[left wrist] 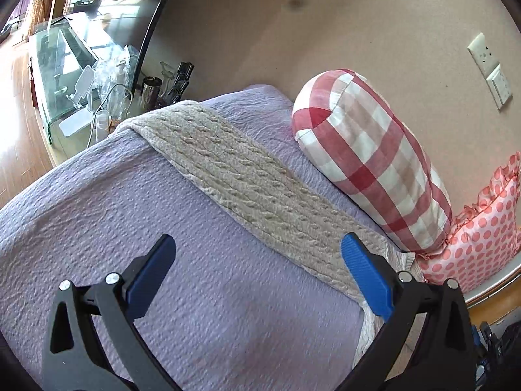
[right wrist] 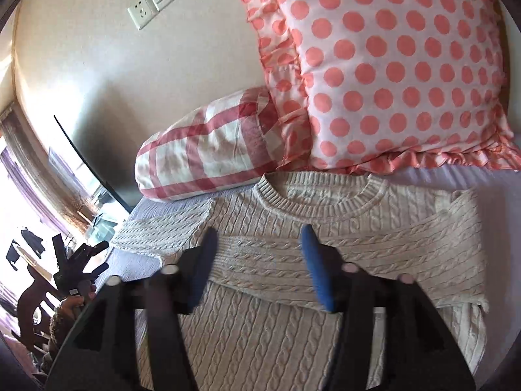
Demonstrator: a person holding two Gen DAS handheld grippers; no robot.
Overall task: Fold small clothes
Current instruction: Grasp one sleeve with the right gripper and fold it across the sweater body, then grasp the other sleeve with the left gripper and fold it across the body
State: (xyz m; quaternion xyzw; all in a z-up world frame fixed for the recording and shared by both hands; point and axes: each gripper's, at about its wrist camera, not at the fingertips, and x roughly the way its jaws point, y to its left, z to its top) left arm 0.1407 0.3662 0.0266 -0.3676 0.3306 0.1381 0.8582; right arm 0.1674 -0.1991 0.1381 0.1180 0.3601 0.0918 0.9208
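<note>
A cream cable-knit sweater point(right wrist: 293, 215) lies flat on the lilac bedspread point(right wrist: 136, 270), collar toward the pillows. Its right sleeve point(right wrist: 374, 254) is folded across the chest; its left sleeve point(right wrist: 146, 231) stretches out sideways. My right gripper point(right wrist: 259, 238) is open and empty, hovering over the folded sleeve. In the left wrist view the outstretched sleeve point(left wrist: 247, 179) runs diagonally across the bedspread point(left wrist: 97, 202). My left gripper point(left wrist: 257, 244) is open and empty, just above the bed beside that sleeve, its right finger over the sleeve's edge.
A red-and-white checked bolster point(left wrist: 374, 159) and a pink polka-dot pillow point(right wrist: 390, 65) lean against the wall behind the sweater. A glass side table point(left wrist: 75, 75) with bottles and a cup stands past the bed's far corner. The other gripper shows at the left edge of the right wrist view point(right wrist: 78, 264).
</note>
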